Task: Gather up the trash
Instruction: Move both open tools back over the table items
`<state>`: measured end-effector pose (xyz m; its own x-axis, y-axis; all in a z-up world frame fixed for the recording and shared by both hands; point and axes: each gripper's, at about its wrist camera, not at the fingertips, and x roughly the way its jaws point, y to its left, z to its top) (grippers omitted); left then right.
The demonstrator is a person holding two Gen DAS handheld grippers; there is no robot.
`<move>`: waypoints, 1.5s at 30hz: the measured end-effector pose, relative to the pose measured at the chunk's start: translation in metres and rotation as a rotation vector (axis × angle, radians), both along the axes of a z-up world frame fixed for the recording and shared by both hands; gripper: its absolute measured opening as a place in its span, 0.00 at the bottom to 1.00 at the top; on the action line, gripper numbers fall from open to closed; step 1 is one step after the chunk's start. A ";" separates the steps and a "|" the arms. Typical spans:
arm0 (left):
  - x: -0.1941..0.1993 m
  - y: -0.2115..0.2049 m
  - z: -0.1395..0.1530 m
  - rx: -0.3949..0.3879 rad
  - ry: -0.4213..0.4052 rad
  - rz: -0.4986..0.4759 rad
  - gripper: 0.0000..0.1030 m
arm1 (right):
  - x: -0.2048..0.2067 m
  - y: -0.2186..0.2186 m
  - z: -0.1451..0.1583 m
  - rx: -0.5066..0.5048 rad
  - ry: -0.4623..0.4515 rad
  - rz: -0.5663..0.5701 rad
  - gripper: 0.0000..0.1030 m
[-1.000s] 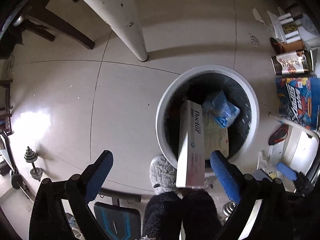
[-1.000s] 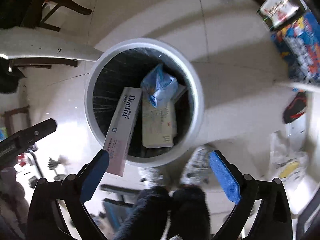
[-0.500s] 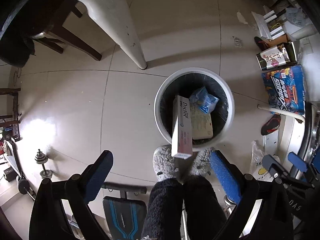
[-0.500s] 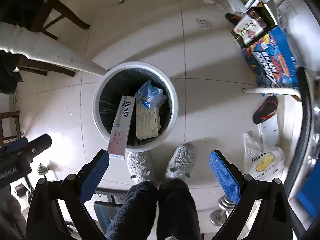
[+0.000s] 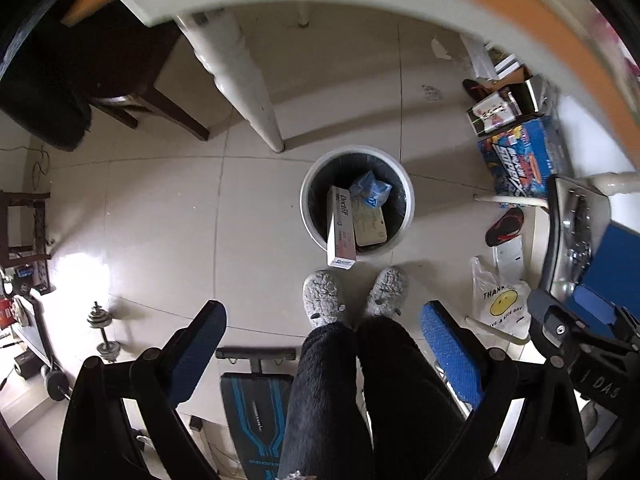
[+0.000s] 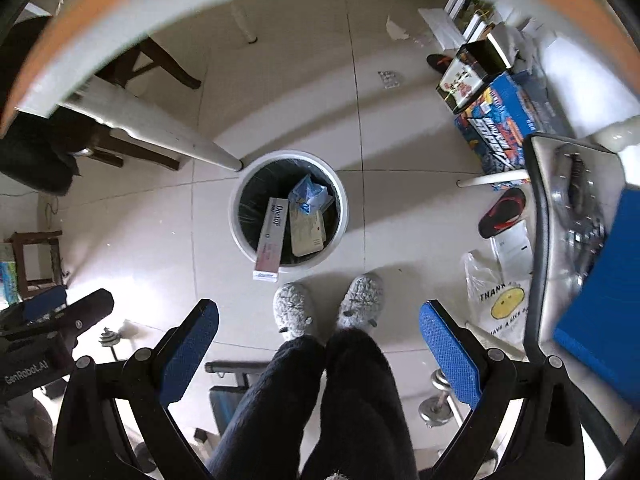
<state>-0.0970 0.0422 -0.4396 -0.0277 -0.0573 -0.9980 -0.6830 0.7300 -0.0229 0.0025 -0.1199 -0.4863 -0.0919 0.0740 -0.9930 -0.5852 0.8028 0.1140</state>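
Left wrist view — left gripper [image 5: 320, 336]: blue-padded jaws spread wide, nothing between them, held high above the floor.
Trash: a long white-and-pink carton [image 5: 341, 227], a blue crumpled plastic bag [image 5: 370, 191] and a flat beige packet [image 5: 370, 226] lie in the round white bin with a black liner [image 5: 406, 210], just ahead of the person's grey fuzzy slippers [image 5: 324, 298].
Risk: the carton's near end juts over the rim — a nudge from a foot could tip it out.

Right wrist view — right gripper [image 6: 318, 334]: jaws equally wide, empty.
Loose item: a small pale scrap on the tiles [image 6: 390, 79], well apart from the bin, may be missed.
Risk: the orange-edged tabletop [image 6: 120, 12] arcs close overhead; a blind lift could knock it.
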 end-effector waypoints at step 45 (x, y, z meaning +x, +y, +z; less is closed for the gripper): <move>0.566 0.138 0.080 0.413 0.039 -0.106 1.00 | 0.597 0.242 0.066 -0.370 -0.103 0.973 0.99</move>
